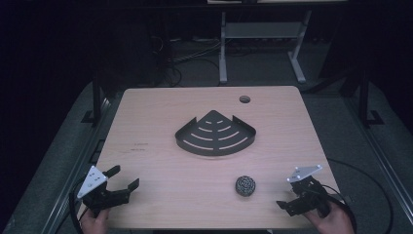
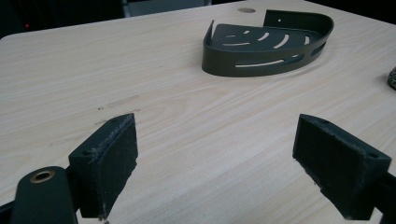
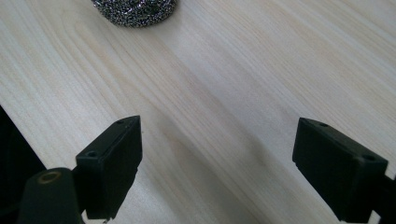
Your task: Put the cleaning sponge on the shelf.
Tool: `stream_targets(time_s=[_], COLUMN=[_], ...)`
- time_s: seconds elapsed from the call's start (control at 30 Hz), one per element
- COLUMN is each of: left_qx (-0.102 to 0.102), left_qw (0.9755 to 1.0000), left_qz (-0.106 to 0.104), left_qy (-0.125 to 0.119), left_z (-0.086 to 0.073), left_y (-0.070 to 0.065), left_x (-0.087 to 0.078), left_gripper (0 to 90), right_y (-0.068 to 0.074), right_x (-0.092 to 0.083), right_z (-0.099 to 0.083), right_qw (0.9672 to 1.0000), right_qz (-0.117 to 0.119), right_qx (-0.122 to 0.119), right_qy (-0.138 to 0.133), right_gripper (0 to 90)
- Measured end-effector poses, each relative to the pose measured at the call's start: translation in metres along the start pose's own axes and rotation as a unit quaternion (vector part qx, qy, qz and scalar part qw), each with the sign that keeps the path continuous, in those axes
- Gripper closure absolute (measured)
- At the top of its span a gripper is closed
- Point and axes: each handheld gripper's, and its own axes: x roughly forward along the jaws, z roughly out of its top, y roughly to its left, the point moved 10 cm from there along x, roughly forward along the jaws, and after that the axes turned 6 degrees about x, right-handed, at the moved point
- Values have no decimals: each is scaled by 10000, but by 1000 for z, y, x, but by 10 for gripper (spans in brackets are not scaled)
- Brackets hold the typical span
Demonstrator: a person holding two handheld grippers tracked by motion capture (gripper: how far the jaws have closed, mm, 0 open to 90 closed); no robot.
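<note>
A black quarter-round corner shelf [image 1: 214, 151] with curved slots lies in the middle of the wooden table [image 1: 160, 122]. A steel-wool scrubber ball [image 1: 245, 185] rests nearer the front, right of centre. My left gripper [image 1: 122, 178] is open at the front left corner, its jaws wide apart over bare wood. In the left gripper view the shelf [image 2: 219, 65] lies far ahead and the scrubber [image 2: 392, 78] peeks in at the right edge. My right gripper [image 1: 296, 196] is open at the front right corner. The scrubber [image 3: 135, 9] lies ahead of its jaws, apart from them.
A round cable hole [image 1: 245, 99] sits near the table's far edge. Beyond the table stand a white desk frame [image 1: 223, 48] and floor cables in the dark. A faint dark mark [image 1: 140, 145] shows on the wood left of the shelf. Table edges run close to both grippers.
</note>
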Motion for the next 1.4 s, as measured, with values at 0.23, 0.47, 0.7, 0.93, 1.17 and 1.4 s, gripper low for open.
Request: stream_targets(time_s=[0.23,0.47,0.7,0.93,1.17,1.4], left_qx=[5,3,22,12,36,21], left_qw=[10000,10000,10000,10000,10000,10000], left_qz=[1,15,9,23,31,42], left_qy=[5,-5,-6,-22,-25,-33], left_z=[0,0,0,1,2,2], left_y=[0,0,0,0,-1,0], left_x=[0,0,0,-1,-1,-1], left_gripper=[132,132,132,132,132,132], right_y=[4,8,11,15,18,24], right_x=[1,2,2,3,4,5], right_z=[2,4,6,8,11,16], right_qw=[10000,9998,9997,9995,9991,9985], right_qz=[41,80,107,159,183,231], right_qx=[-41,-152,-191,-261,-368,-455], right_qy=[21,40,57,100,143,173], right_gripper=[154,154,154,154,154,153])
